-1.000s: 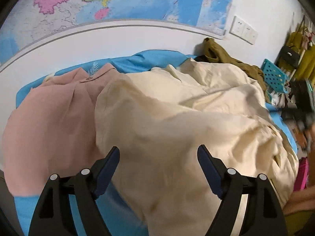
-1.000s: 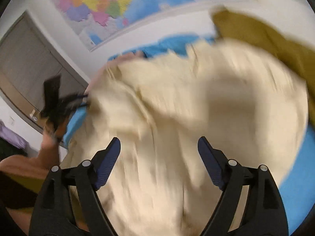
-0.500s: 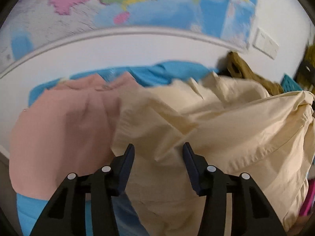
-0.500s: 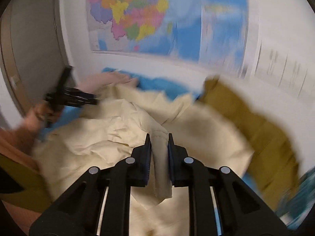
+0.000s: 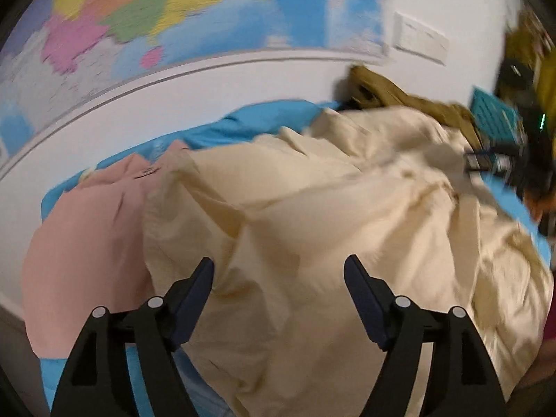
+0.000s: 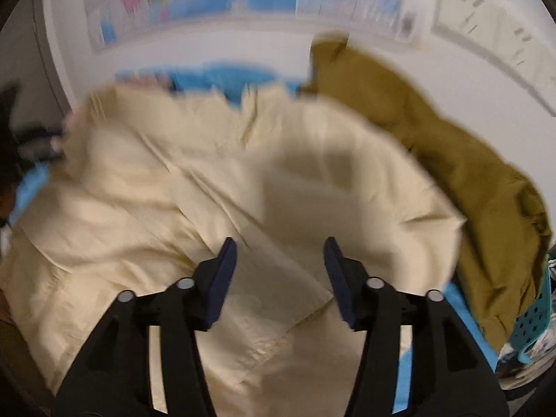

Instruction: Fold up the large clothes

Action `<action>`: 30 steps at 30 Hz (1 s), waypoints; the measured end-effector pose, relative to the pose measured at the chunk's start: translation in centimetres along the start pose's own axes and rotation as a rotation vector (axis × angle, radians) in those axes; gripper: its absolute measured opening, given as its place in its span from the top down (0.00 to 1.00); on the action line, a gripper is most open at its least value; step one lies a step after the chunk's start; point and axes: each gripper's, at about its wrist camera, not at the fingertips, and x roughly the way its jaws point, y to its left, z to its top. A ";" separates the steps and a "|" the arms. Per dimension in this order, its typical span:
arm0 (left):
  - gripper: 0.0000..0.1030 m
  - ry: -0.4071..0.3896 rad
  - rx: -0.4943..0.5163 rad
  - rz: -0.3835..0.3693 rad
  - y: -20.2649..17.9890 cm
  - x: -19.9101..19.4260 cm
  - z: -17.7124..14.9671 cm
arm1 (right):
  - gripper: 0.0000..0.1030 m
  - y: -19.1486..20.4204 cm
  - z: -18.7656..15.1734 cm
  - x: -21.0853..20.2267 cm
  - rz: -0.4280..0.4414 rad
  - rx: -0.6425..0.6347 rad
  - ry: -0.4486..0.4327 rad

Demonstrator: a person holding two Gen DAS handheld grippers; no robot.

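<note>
A large cream garment (image 5: 347,215) lies crumpled over a blue bed sheet (image 5: 264,118); in the right wrist view the cream garment (image 6: 243,180) fills the middle. My left gripper (image 5: 278,278) hovers over its near left part, jaws opening, nothing pinched between the fingers. My right gripper (image 6: 279,260) hangs above a flat folded panel of the cream cloth, jaws opening too, the cloth lying loose below them. The left gripper (image 6: 31,139) shows blurred at the left edge of the right wrist view.
A pink garment (image 5: 87,236) lies left of the cream one. An olive-brown garment (image 6: 451,160) is heaped at the right against the white wall. A teal perforated basket (image 6: 535,319) and clutter stand at the bed's right end. A map (image 5: 173,10) hangs on the wall.
Both grippers closed partway half a second ago, the right one pinching a ridge of cream cloth, and have opened again. The cloth has dropped flat and both views have shifted.
</note>
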 end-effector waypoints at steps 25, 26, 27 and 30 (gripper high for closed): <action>0.25 0.022 0.133 0.135 -3.8 -0.4 -3.2 | 0.57 6.6 -2.1 0.9 0.117 -0.104 0.086; 0.25 0.055 0.144 0.153 -4.1 0.6 -3.7 | 0.59 6.9 -2.5 2.5 0.120 -0.114 0.139; 0.24 0.068 0.147 0.166 -4.2 1.2 -4.0 | 0.59 7.1 -3.0 3.7 0.114 -0.124 0.184; 0.20 0.086 0.147 0.202 -4.2 2.1 -4.6 | 0.59 7.1 -3.7 3.8 0.104 -0.111 0.208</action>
